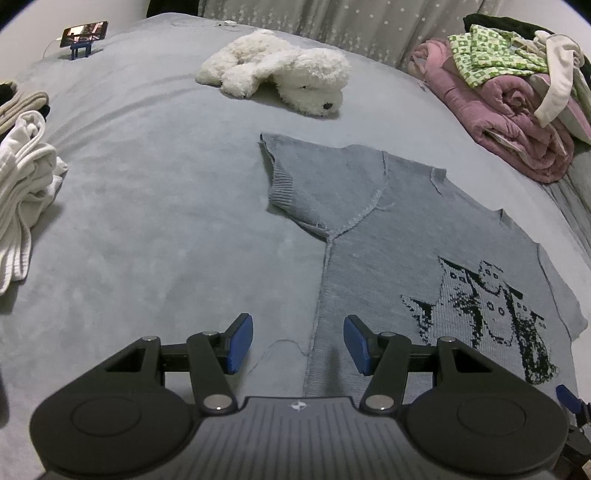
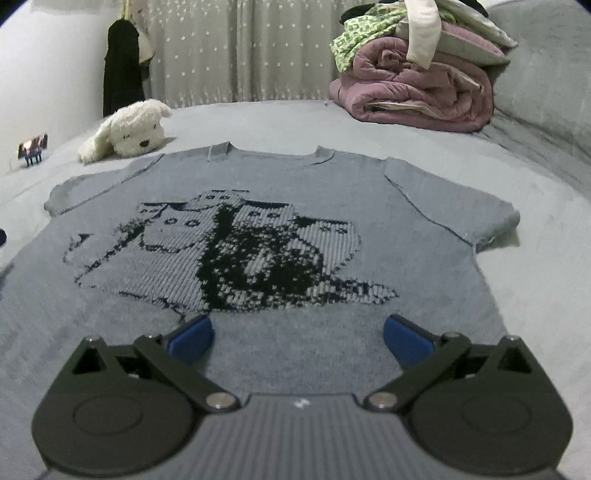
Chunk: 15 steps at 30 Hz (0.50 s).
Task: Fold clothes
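Left wrist view: grey knit sweater [image 1: 388,236] lying flat on the bed [image 1: 147,192], front up, cat motif [image 1: 480,314] showing, one short sleeve [image 1: 288,177] spread out toward the plush dog [image 1: 280,74]. Left gripper [image 1: 298,343] hangs over the sweater's side edge near the hem, jaws about half open, nothing between them; a loose thread trails off the hem just below.

Right wrist view: same sweater [image 2: 288,192] square ahead, collar [image 2: 273,153] at the far end, both sleeves laid out. Right gripper [image 2: 298,338] sits low over the lower body of the garment, jaws spread wide, holding nothing.

Handling, judged: light, soft, limp knit; it will drape and sag from any single hold, stretch if dragged, and snag at the loose thread. Not slippery or fragile. Best holds appear to be the ribbed sleeve cuff, shoulder seam and hem corners, pinched through both layers, two points lifted together so the fold line stays straight.

Other items: folded white clothes [image 1: 22,184] at left; pink quilt [image 2: 417,96] with heaped clothing on top; phone on stand [image 1: 84,35].
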Available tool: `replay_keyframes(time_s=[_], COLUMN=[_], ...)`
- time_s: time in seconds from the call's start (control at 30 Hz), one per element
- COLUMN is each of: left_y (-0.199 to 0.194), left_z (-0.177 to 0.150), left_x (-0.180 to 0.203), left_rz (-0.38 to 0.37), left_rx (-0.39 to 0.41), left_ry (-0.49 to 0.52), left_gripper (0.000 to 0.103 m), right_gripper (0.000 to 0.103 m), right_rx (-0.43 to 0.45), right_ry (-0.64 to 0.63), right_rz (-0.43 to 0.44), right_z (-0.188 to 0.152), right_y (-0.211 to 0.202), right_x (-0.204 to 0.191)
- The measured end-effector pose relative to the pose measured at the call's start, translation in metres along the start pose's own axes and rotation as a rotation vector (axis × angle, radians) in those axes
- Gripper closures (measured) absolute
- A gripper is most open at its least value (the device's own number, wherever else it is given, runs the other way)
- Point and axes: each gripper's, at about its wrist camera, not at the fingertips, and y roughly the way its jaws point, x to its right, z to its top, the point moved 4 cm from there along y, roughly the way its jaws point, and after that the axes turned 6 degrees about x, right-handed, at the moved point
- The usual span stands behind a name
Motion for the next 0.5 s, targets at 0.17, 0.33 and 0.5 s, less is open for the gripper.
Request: replay_keyframes(time_s=[0.17,0.33,0.5], left_y=[-0.001,0.003,0.002], left_z=[-0.002,-0.006,-0.007], left_x=[0.004,0.010,0.013], left_rz=[0.001,0.006,0.009], left_rx=[0.002,-0.004,-0.003], left_ry=[0.015,0.030,0.040], left_gripper=[0.049,0.049,0.049], right_gripper=[0.000,0.000,0.000], right_rx=[0.001,0.000,0.000], right_ry=[-0.011,-0.010,-0.008], right_rz=[-0.008,-0.008,-0.007], right_z=[-0.001,0.000,0.000], right_y=[-0.001,-0.001,-0.001], right_x=[-0.002,-0.002,-0.002])
